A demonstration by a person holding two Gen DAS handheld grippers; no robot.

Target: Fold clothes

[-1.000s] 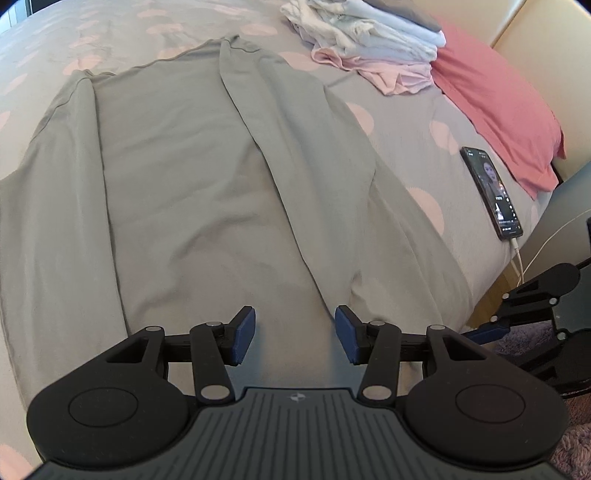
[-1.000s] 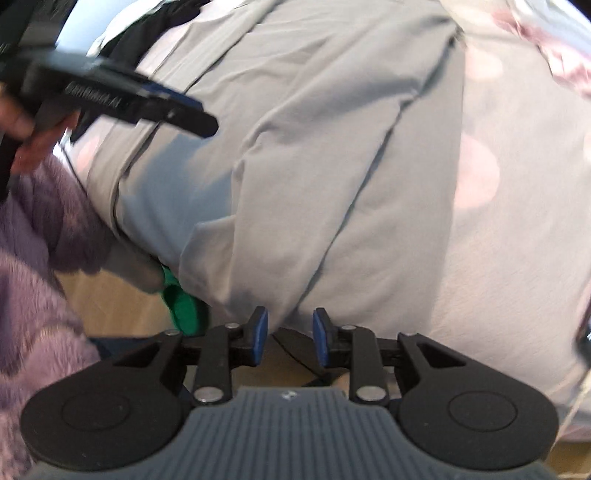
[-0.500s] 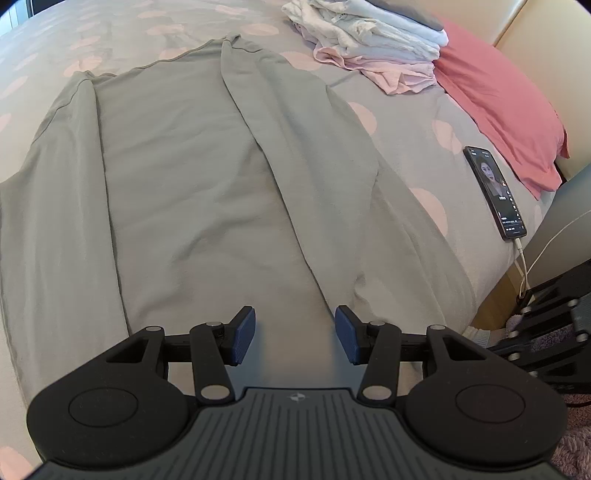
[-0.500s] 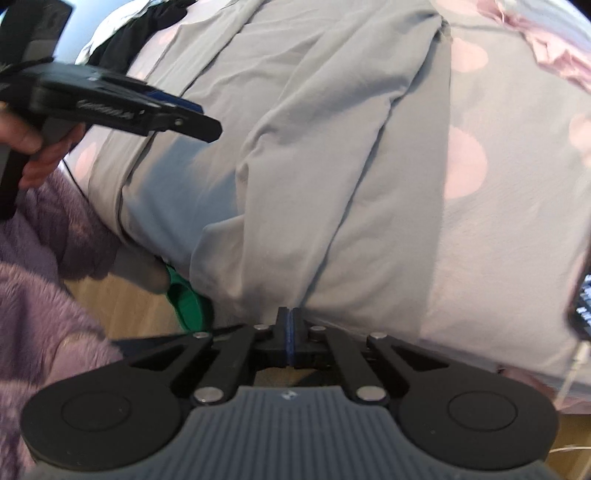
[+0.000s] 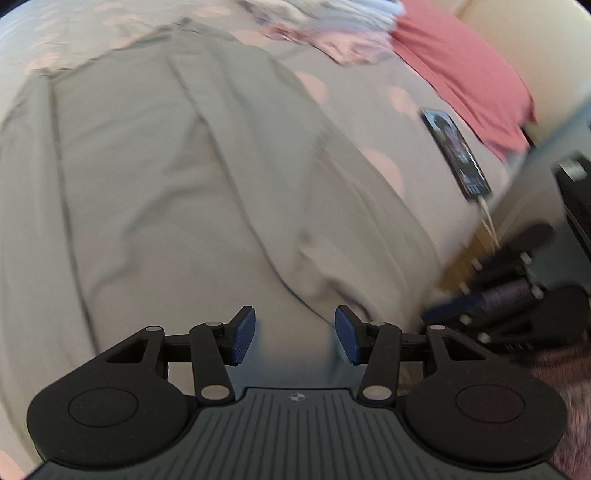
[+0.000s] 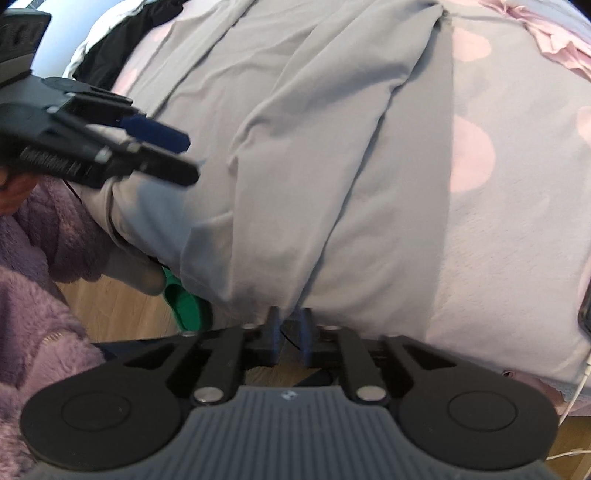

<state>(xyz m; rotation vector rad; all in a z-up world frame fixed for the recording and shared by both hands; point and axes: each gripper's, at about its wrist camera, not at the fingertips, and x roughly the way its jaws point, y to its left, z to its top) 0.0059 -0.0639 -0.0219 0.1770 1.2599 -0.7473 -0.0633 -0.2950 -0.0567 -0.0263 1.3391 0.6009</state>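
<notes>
The grey garment (image 5: 177,192) lies spread on the spotted bedcover (image 6: 517,229), its long axis running away from the person toward the stack of folded clothes (image 5: 332,33), with its near hem draped over the edge of the bed. Both claws sit at that hem: the left gripper (image 5: 294,334) hovers over the cloth with jaws apart and nothing clamped — the right gripper (image 6: 288,332) is just below the hanging edge, and its jaws have just been opening, a narrow gap now with no cloth between them. The right claw looks nearer the hem's corner. Past the garment on the pillow (image 5: 461,74) side lies a phone (image 5: 456,151), well apart from it; the garment's far half is clear for folding onto.
</notes>
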